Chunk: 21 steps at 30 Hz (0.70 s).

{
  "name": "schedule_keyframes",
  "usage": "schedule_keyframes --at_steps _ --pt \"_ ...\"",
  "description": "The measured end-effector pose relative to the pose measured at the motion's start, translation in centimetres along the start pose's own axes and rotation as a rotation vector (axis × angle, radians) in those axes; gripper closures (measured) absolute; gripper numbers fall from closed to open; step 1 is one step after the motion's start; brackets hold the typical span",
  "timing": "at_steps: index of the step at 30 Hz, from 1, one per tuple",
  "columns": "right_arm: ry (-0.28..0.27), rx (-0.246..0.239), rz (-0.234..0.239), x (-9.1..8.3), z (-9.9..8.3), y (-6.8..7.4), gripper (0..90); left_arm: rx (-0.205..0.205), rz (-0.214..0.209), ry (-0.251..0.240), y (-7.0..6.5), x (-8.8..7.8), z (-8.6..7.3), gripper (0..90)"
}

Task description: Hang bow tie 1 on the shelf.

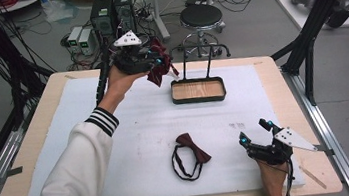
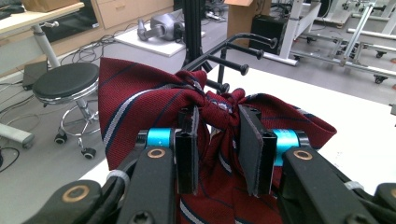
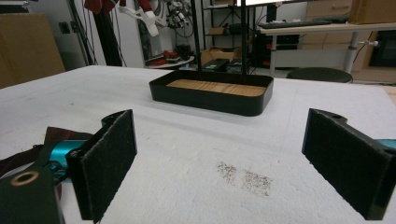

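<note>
Tongs (image 1: pixel 256 133) above white table mat (image 1: pixel 129 113)

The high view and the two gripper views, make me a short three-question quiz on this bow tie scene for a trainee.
1. True or false: the left gripper is shut on the striped bow tie.
2. Which stand wide apart with nothing between them: A, the left gripper's jaws; B, the right gripper's jaws?
3. Where does the plain dark red bow tie lie relative to the black tray in the high view?

Key
1. True: its jaws pinch the tie at the knot, held up above the table.
2. B.
3. On the white mat, nearer the person than the tray and apart from it.
</note>
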State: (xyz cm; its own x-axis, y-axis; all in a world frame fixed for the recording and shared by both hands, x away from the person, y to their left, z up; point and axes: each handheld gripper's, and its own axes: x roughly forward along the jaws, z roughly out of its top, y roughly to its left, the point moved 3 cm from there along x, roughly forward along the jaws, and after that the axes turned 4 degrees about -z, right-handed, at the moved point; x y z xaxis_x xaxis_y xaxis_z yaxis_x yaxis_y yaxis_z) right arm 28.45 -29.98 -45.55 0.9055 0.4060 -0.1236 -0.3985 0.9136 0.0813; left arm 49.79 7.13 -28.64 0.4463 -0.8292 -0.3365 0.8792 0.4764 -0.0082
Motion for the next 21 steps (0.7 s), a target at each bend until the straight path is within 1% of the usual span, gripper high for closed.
schedule_keyframes --at_steps 4,5,9,13,18,21 --pt "0.000 0.007 0.002 0.0 0.0 0.0 9.2 -0.001 0.004 0.003 0.3 0.4 0.2 69.5" --pt "0.000 0.012 0.004 -0.1 0.0 0.0 9.3 0.000 0.010 0.005 0.3 0.5 0.2 69.5" --pt "-0.002 0.012 0.001 -0.1 0.0 -0.1 9.3 -0.011 0.010 0.000 0.6 0.8 0.2 69.5" --pt "-0.002 0.013 0.001 -0.1 0.0 0.0 9.3 -0.007 0.010 0.000 0.5 1.1 0.5 69.4" --pt "-0.001 0.014 0.001 -0.1 0.0 -0.1 9.3 -0.012 0.022 -0.010 0.8 1.5 1.1 69.5" --pt "-0.001 0.015 0.001 -0.1 0.0 -0.1 9.2 -0.015 0.029 -0.024 1.0 1.7 1.5 69.5"
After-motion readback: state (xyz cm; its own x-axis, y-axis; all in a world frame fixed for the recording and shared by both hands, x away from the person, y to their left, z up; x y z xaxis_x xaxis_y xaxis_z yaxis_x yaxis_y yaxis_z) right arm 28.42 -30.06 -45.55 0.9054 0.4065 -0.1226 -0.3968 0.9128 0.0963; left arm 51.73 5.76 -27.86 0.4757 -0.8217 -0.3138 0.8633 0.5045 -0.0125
